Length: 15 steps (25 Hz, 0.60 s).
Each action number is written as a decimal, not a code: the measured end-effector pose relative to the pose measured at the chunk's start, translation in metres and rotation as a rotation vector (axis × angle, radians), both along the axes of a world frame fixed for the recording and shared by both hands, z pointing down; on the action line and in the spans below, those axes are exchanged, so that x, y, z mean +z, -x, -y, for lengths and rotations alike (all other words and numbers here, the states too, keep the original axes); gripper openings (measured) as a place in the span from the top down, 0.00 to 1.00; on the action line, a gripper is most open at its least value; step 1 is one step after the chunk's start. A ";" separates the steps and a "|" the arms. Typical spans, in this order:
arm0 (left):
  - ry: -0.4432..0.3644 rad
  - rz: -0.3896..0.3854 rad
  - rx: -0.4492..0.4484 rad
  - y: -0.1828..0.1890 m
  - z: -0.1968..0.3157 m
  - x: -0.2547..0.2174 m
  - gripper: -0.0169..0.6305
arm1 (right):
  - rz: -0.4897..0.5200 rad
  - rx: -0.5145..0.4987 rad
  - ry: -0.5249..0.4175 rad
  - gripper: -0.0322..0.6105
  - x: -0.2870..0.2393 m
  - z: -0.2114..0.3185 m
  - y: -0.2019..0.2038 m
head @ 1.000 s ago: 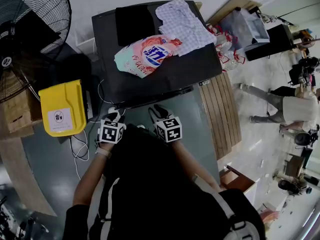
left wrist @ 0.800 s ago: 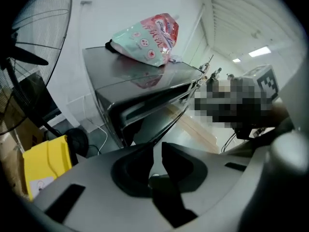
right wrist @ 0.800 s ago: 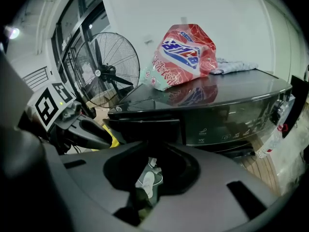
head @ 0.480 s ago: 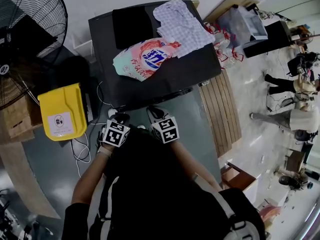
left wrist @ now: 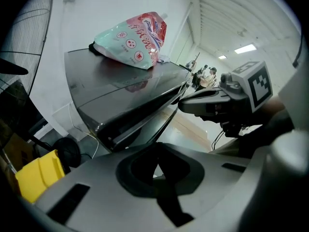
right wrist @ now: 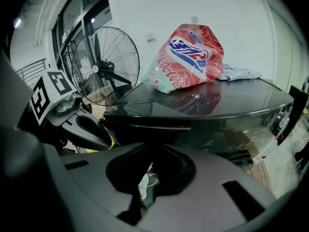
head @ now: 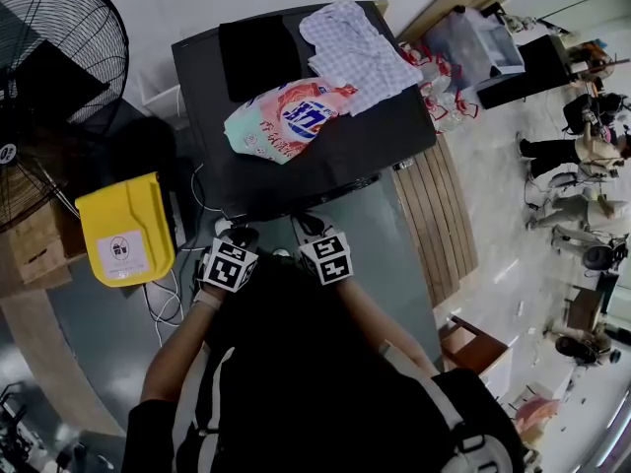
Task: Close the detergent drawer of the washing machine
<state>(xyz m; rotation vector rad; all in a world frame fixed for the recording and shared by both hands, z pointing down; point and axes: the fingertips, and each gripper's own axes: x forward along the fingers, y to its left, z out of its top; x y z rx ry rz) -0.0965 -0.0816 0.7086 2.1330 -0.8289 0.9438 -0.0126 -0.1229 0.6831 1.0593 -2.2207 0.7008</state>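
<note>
Two containers stand out: a yellow bin [head: 123,230] on the floor [head: 385,249] left of the washer [head: 325,156], its lid down and its contents hidden, and a clear box [head: 485,47] by the far wall, its contents too small to tell. One sealed, full-looking detergent pouch [head: 286,116] lies on its side on the washer's dark, glossy top, between a flat black item [head: 258,55] and a checked cloth [head: 360,52] that touches it. Just in front of the washer, the left hand-held gripper [head: 235,235] has its jaws together with nothing between them. The right hand-held gripper [head: 308,227], close beside it, has just been closing its jaws, which now meet on nothing. Both point at the front panel [right wrist: 217,141], where the drawer belongs. I cannot tell the drawer from the panel, nor whether it is pushed in. White cables [head: 158,294] trail over the grey floor beside the bin. A large fan [head: 59,57] stands behind the bin, and a slatted wooden platform [head: 439,225] lies right of the washer. Beyond is a pale, open room with people far off.
</note>
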 end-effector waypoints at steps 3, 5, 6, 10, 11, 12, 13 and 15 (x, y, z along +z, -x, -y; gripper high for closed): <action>0.031 -0.013 0.011 0.001 -0.002 0.001 0.96 | -0.006 0.003 0.011 0.92 0.001 0.000 0.003; 0.044 -0.020 0.025 0.001 -0.003 0.001 0.96 | -0.007 0.011 0.017 0.92 0.002 0.000 0.003; 0.048 -0.022 0.033 0.001 -0.003 0.001 0.96 | -0.006 0.017 0.019 0.92 0.002 0.001 0.003; 0.075 -0.031 0.054 0.003 -0.004 0.003 0.96 | -0.008 0.034 0.027 0.93 0.003 0.002 0.004; 0.084 -0.034 0.056 0.003 -0.004 0.004 0.96 | -0.010 0.038 0.029 0.92 0.003 0.002 0.004; 0.093 -0.038 0.058 0.004 -0.004 0.005 0.96 | -0.012 0.042 0.031 0.92 0.003 0.002 0.004; 0.101 -0.043 0.062 0.005 -0.005 0.006 0.96 | -0.016 0.046 0.032 0.92 0.004 0.003 0.004; 0.110 -0.050 0.073 0.005 -0.005 0.005 0.96 | -0.027 0.054 0.035 0.93 0.004 0.003 0.004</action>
